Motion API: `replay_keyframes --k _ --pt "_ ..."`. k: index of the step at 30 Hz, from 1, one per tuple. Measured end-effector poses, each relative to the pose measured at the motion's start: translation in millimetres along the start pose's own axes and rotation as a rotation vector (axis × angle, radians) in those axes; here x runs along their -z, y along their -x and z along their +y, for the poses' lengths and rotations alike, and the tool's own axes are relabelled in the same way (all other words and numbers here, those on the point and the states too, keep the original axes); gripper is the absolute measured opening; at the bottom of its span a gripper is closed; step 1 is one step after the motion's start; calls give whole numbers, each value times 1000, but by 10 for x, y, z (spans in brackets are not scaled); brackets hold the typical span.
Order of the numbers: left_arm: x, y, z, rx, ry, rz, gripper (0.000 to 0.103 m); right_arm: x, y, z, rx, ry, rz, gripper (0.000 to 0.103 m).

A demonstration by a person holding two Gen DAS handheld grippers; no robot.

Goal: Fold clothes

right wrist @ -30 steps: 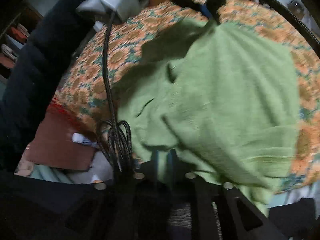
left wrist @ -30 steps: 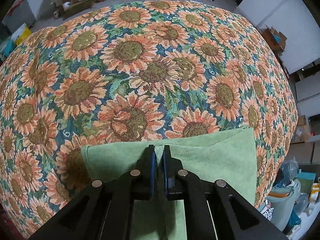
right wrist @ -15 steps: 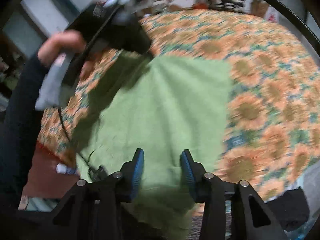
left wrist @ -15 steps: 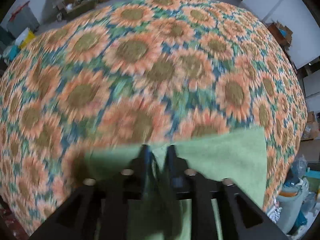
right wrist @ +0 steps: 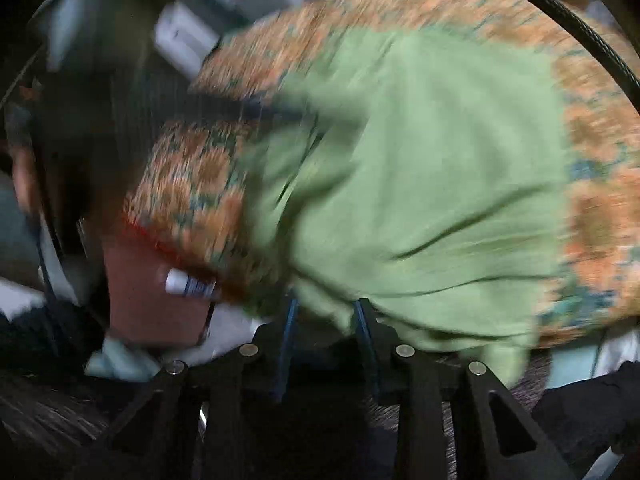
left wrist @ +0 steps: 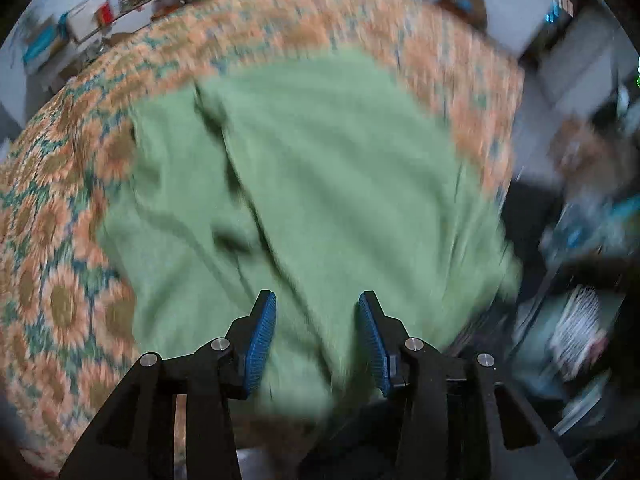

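A light green garment [left wrist: 320, 184] lies rumpled on the sunflower-patterned tablecloth [left wrist: 52, 240], with its near edge hanging over the table's edge. It also shows in the right wrist view [right wrist: 432, 184]. My left gripper [left wrist: 316, 308] is open and empty just above the garment's near part. My right gripper [right wrist: 326, 308] is open at the garment's near hanging edge; a fold of cloth lies between its blue pads [right wrist: 362, 320], not pinched. Both views are motion-blurred.
The tablecloth [right wrist: 192, 184] hangs over the table's corner. A white bottle [right wrist: 188, 282] lies on a brown surface below it. A black cable [right wrist: 560, 28] crosses the upper right. Cluttered shelves and boxes [left wrist: 592, 312] stand beside the table.
My left gripper has let go of the garment, opened and swung back over it. My right gripper opened and dropped to the near hanging edge. The garment now lies spread but wrinkled.
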State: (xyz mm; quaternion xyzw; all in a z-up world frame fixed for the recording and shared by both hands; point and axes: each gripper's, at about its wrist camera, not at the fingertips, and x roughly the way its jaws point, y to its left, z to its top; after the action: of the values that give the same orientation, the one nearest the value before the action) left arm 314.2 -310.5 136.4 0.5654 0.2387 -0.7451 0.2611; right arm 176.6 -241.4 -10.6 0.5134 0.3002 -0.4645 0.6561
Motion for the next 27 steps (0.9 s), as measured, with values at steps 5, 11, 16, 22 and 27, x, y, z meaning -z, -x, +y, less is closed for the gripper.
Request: replay_keyframes --k 5,11,16,22,27 --pt "171 62 -131 -88 -85 40 35 80 42 -235 79 -69 -33 36" --pt "-152 386 -122 -41 -93 -37 33 198 97 -456 170 -132 -60 35" --pt "-377 331 90 -42 -43 -52 33 262 472 -503 163 -157 -146 34" --pt "-876 72 254 -99 112 -55 33 190 600 -965 66 -322 -210 35" --pt "-1315 -120 21 -4 110 -23 33 174 303 -1100 -55 -384 -186 36"
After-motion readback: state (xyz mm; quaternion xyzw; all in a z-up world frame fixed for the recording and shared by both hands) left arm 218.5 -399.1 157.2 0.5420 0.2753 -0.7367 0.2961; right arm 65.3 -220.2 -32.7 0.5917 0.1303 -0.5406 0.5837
